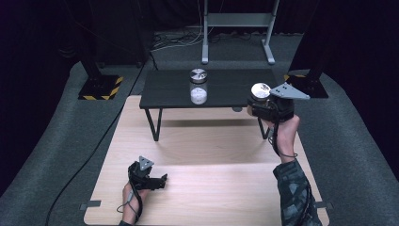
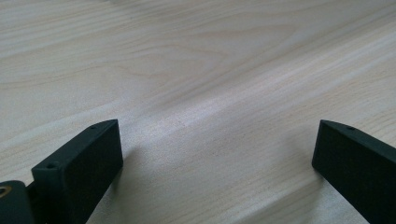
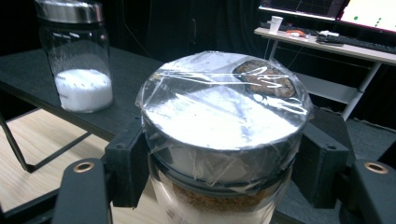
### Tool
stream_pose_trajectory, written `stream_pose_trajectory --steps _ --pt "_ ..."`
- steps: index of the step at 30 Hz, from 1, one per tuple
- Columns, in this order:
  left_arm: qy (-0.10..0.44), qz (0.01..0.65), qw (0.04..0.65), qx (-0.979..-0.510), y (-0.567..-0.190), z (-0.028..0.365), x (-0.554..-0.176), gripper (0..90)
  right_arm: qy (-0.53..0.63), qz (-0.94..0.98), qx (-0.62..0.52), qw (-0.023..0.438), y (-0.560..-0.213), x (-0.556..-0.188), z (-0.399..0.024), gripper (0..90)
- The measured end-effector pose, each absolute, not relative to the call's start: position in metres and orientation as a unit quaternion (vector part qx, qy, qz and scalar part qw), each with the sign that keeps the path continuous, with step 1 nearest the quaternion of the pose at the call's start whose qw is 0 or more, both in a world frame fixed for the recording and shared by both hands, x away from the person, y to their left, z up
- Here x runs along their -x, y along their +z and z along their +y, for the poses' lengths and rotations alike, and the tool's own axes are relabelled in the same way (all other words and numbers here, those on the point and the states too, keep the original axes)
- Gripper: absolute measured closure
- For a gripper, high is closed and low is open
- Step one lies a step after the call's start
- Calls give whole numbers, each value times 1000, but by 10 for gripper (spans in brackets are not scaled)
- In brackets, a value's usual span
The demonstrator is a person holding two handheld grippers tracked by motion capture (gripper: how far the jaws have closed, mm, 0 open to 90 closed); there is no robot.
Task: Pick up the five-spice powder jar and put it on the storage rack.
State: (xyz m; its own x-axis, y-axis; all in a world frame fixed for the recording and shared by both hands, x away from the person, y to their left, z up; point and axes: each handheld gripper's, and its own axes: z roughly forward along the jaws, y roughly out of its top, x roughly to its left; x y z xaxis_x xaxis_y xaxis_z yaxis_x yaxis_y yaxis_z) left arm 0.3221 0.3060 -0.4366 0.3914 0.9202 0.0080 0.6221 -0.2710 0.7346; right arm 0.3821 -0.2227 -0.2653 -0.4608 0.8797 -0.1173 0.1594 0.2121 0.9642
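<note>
Desk [image 1: 207, 188] of pale wood spreads bare around the left claw [image 1: 160, 181], resting wide open. Black side table [image 1: 164, 89] carries a white-filled jar [image 1: 198, 87]; right claw [image 1: 258, 106] clenches the wrapped-lid jar [image 3: 224, 126] near its right edge.

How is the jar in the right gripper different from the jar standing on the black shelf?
The held jar is clamped between the right gripper jaws, off the surface; the shelf jar stands free on the black shelf. The held jar's lid is wrapped in clear film; the shelf jar's lid is bare metal. The held jar shows brown contents under the lid, the shelf jar only white at the bottom. Both are clear, with silver lids.
</note>
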Motion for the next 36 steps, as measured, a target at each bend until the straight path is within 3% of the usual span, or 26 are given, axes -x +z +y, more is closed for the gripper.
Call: stream_pose_trajectory --steps 36 --pt "223 502 334 -766 -437 306 -322 14 520 701 -392 289 -244 -450 -189 296"
